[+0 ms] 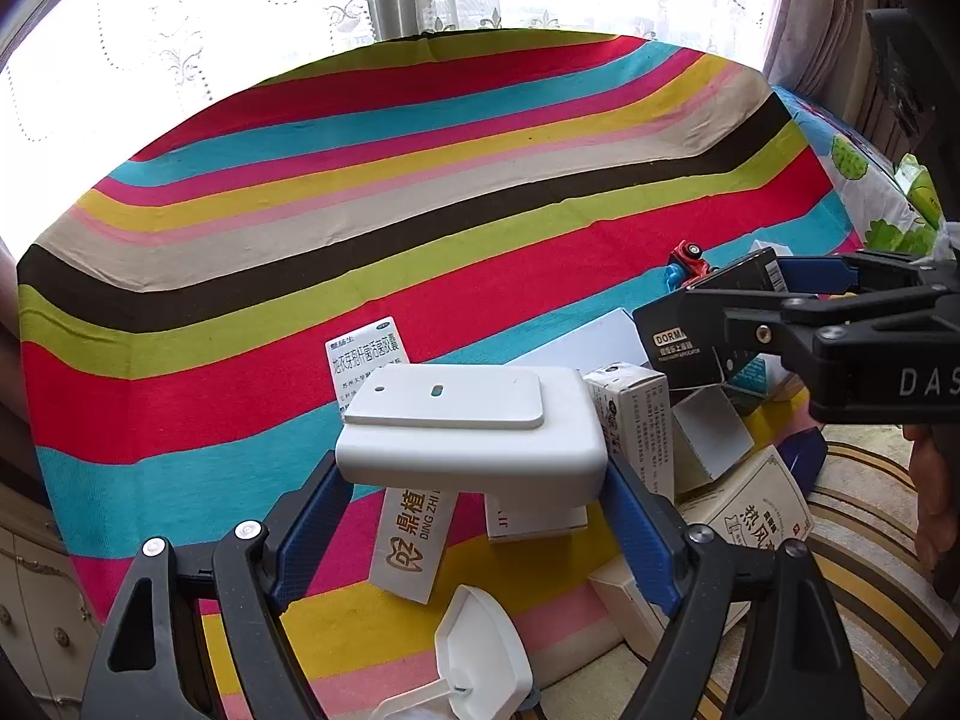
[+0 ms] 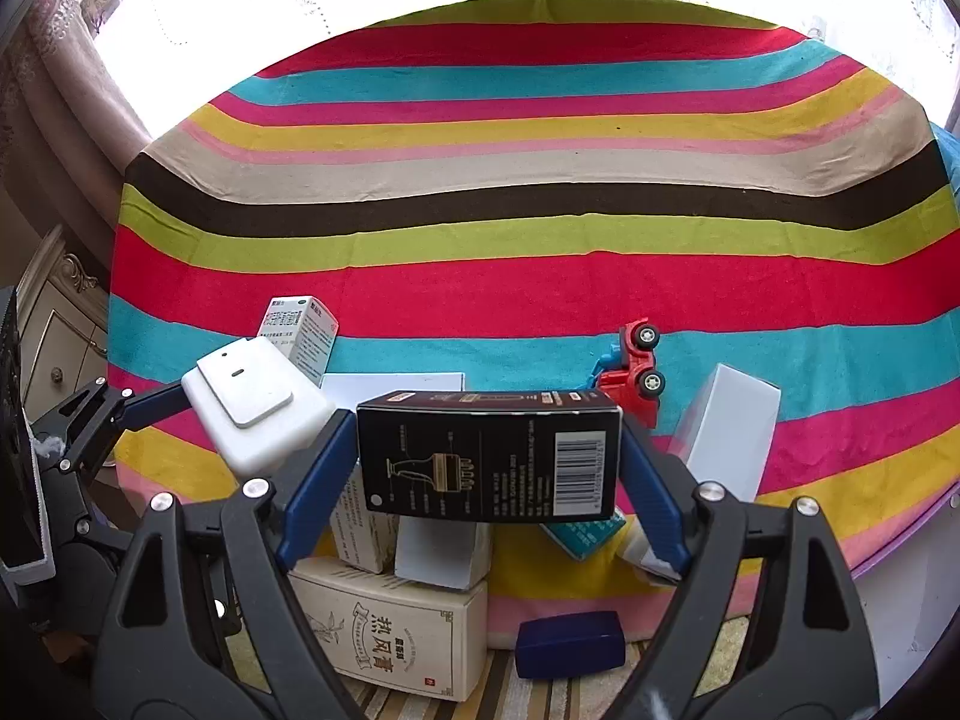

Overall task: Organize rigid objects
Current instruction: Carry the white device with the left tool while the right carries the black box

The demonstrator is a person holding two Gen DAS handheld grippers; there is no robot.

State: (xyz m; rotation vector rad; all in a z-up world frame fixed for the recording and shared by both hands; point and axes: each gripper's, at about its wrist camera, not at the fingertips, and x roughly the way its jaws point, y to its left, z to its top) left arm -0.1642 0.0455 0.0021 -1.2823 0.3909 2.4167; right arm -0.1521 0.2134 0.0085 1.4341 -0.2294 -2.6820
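Nearest to you, your left gripper [image 1: 474, 516] is clamped on the white plastic block [image 1: 474, 438], its 2 blue pads pressed flat on the block's short ends, and it is carried clear above the striped cloth [image 1: 420, 228]. Your right gripper [image 2: 486, 498] has the black box [image 2: 489, 456] between its pads, which sit against both ends of it; the box hangs just over the heap of cartons. The block looks stiff, smooth and light, so it may slide on the pads if you tilt it; keep it level and keep the hold across the ends. The black box is thin card and probably near weightless, so it will crush or bow if squeezed hard; hold it near the corners, where the card is stiffest. Below the box lie the cream carton [image 2: 390, 630] and the dark blue case [image 2: 570, 642], with small white cartons stacked between. Just beyond stand a white medicine box [image 2: 300, 330] on the left and a tall white box [image 2: 732, 438] on the right, with a red toy truck [image 2: 636, 372] tipped on its side between them. Farther back the cloth is bare, good room for setting both down.
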